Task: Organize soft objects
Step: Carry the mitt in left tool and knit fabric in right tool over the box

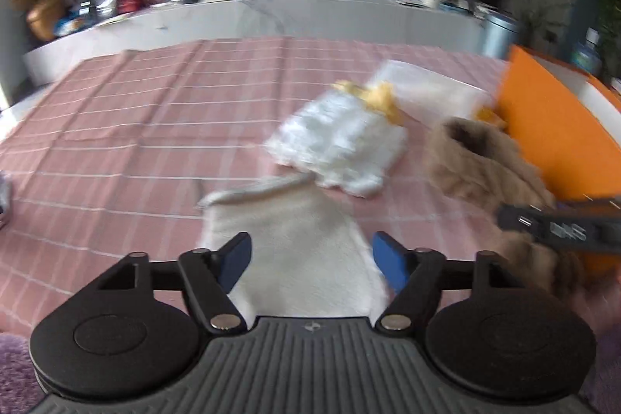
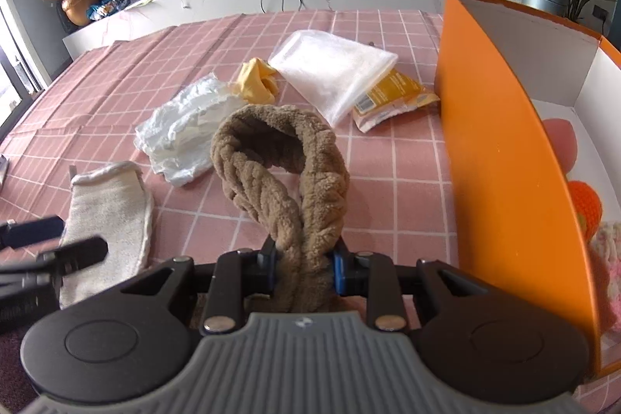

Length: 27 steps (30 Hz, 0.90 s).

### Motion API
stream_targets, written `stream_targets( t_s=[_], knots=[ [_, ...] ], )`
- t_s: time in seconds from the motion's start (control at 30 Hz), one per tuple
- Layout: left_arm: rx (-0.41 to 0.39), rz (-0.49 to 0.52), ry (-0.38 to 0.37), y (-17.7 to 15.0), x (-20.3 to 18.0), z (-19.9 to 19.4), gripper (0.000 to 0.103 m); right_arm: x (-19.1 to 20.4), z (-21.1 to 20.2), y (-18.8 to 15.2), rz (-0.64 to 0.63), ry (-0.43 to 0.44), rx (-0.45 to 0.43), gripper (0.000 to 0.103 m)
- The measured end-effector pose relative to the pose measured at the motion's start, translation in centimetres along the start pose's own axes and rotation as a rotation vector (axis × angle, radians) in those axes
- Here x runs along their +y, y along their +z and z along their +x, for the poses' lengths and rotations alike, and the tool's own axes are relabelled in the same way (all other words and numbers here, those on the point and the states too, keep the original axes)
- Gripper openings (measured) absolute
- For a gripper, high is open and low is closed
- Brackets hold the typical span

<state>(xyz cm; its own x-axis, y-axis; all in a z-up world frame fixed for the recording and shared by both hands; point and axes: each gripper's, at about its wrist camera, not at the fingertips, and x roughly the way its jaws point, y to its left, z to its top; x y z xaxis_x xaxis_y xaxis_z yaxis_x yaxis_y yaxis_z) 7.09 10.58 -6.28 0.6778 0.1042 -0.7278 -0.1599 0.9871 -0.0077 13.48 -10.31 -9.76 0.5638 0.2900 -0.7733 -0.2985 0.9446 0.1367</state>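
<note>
My right gripper [image 2: 304,266] is shut on a brown fuzzy twisted headband [image 2: 279,158], held up above the pink checked cloth beside the orange box [image 2: 504,158]. The headband also shows in the left wrist view [image 1: 481,161]. My left gripper [image 1: 310,255] is open, its blue pads either side of a cream mitt [image 1: 295,251] lying flat on the cloth. The mitt also shows in the right wrist view [image 2: 108,208]. The left gripper's fingers [image 2: 77,251] show at the left of the right wrist view.
On the cloth lie a crumpled white plastic bag [image 2: 182,127], a yellow cloth [image 2: 256,80], a folded white towel [image 2: 333,72] and a yellow packet [image 2: 392,96]. The orange box holds pink and orange soft items [image 2: 582,208]. A white counter with clutter runs behind.
</note>
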Motion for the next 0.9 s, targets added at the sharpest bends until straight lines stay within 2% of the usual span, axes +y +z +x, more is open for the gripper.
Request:
stream_targets(
  t_s=[0.1, 0.23, 0.3, 0.5, 0.6, 0.67, 0.73, 0.77, 0.83, 0.87, 0.9],
  knots=[
    [0.016, -0.085, 0.074, 0.9, 1.7, 1.6, 0.086, 0.4, 0.4, 0.2, -0.003, 0.002, 0.002, 0.025],
    [0.033, -0.167, 0.095, 1.5, 3.2, 3.9, 0.088, 0.8, 1.0, 0.1, -0.011, 0.010, 0.010, 0.025],
    [0.044, -0.206, 0.071, 1.5, 3.5, 4.7, 0.088, 0.9, 1.2, 0.1, -0.014, 0.015, 0.014, 0.025],
    [0.056, -0.198, 0.082, 0.7, 3.1, 6.3, 0.091, 0.9, 2.3, 0.2, -0.009, 0.015, 0.031, 0.026],
    [0.044, -0.164, 0.089, 0.5, 2.7, 6.4, 0.087, 0.8, 2.8, 0.1, -0.011, 0.010, 0.039, 0.026],
    [0.030, -0.146, 0.087, 0.4, 2.3, 6.2, 0.080, 0.9, 2.9, 0.1, -0.015, 0.008, 0.037, 0.026],
    [0.009, -0.120, 0.067, 0.2, 2.0, 6.0, 0.062, 0.9, 3.0, 0.1, -0.017, 0.008, 0.038, 0.027],
    [0.003, -0.104, 0.058, 0.2, 1.7, 5.9, 0.057, 0.9, 3.0, 0.1, -0.018, 0.008, 0.039, 0.027],
    [-0.006, -0.076, 0.039, 0.2, 1.2, 5.8, 0.038, 0.9, 3.1, 0.1, -0.017, 0.008, 0.040, 0.027],
    [-0.010, -0.063, 0.037, 0.1, 1.0, 5.7, 0.035, 0.9, 3.1, 0.1, -0.017, 0.008, 0.040, 0.027],
    [-0.015, -0.044, 0.039, 0.2, 0.7, 5.5, 0.027, 0.9, 3.0, 0.1, -0.018, 0.008, 0.040, 0.027]
  ],
)
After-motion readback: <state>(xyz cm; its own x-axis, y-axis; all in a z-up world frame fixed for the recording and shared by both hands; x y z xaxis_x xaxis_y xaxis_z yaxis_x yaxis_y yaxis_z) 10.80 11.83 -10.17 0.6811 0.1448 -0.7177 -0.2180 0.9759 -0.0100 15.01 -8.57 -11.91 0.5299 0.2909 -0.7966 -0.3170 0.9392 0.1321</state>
